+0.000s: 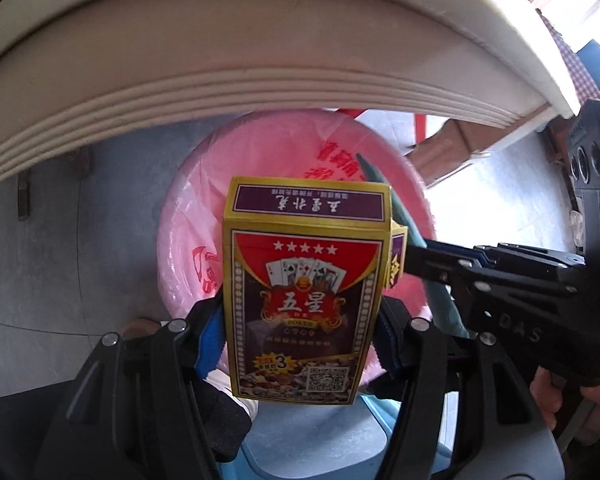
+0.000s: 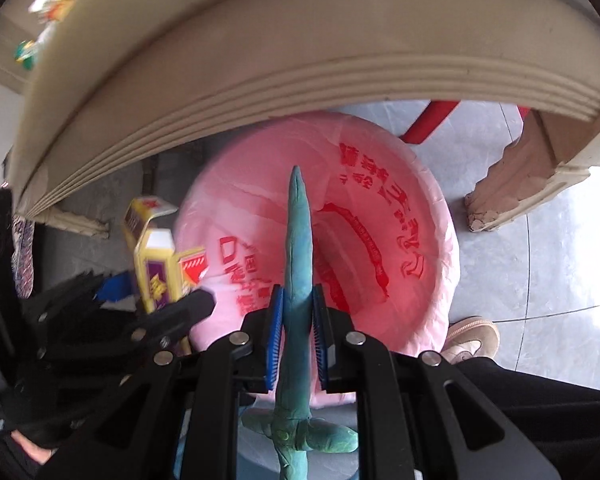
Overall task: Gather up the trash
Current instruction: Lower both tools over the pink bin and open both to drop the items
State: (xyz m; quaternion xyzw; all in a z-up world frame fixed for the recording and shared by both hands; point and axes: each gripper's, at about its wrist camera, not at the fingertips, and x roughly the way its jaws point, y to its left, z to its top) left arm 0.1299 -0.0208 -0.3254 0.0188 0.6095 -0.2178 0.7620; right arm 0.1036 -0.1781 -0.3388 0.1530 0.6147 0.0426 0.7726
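My left gripper (image 1: 300,320) is shut on a yellow and red playing-card box (image 1: 304,292), held upright above a bin lined with a pink plastic bag (image 1: 188,220). My right gripper (image 2: 298,316) is shut on a long teal toy figure (image 2: 298,240), its pointed end out over the same pink-lined bin (image 2: 400,216). The right gripper (image 1: 420,258) shows in the left wrist view, close beside the card box, with the teal toy (image 1: 380,184). The left gripper (image 2: 172,300) and card box (image 2: 156,256) show at the left of the right wrist view.
A beige ridged table edge (image 1: 260,80) arches over the bin, with a carved table leg (image 2: 516,184) at the right. The floor is grey tile (image 2: 540,272). A tan shoe (image 2: 472,336) stands by the bin. A red chair leg (image 2: 428,120) lies behind.
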